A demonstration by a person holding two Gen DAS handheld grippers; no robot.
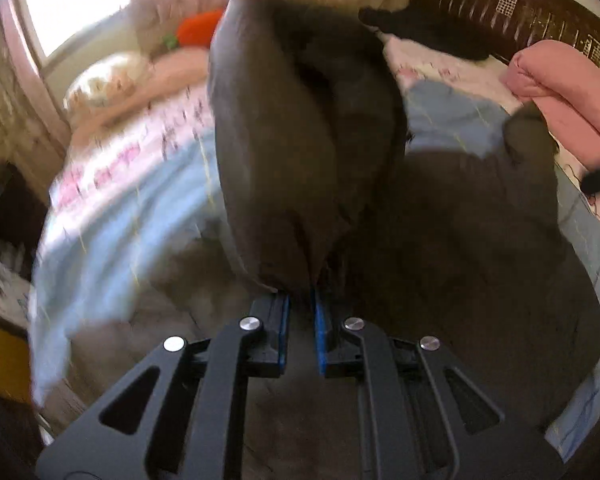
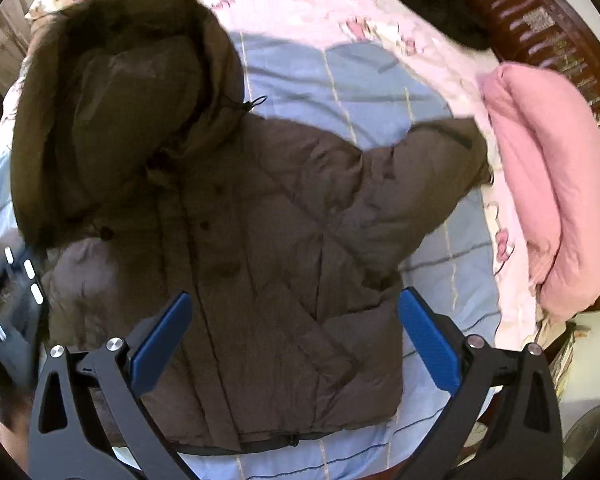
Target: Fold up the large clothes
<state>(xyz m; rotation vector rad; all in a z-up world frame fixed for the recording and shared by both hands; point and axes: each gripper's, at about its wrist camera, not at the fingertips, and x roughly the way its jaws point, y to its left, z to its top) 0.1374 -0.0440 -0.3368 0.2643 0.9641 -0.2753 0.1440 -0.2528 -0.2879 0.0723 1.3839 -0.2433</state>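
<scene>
Lying front-up on the blue checked sheet [image 2: 380,80] of the bed: dark padded jacket [image 2: 260,220], hood at far left. Left gripper [image 1: 300,312] fingers pinched on a lifted jacket fold. Right gripper [image 2: 296,336] fingers spread wide above the hem, holding nothing.

Left gripper [image 1: 300,312] pinched nearly closed on dark jacket [image 1: 300,140] fabric, lifting a fold up ahead of the blue pads. Right gripper [image 2: 296,340] held above, jaws spread wide, gripping nothing, tips pointing down.
</scene>
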